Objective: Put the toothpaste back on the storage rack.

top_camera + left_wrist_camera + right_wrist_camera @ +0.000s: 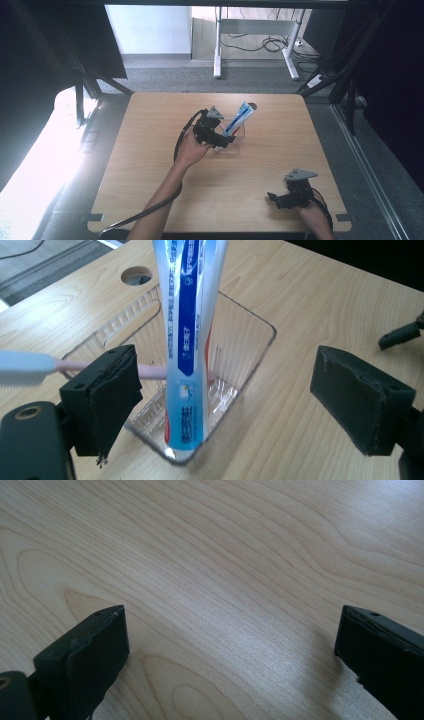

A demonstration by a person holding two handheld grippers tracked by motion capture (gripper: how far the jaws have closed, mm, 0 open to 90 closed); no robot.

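One toothpaste tube (192, 340) leans in the clear tray (250, 347), left gripper (225, 405) jaws apart.

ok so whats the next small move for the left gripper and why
Probably draw the left gripper back and up, away from the toothpaste tube. Its jaws stand wide, touching nothing, and the tube already stands in the clear holder beside the toothbrush, so placing looks done.

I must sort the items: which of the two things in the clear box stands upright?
The toothpaste tube stands upright, its bottom end in the clear box. The pink toothbrush lies almost level, its white head sticking out over the rim.
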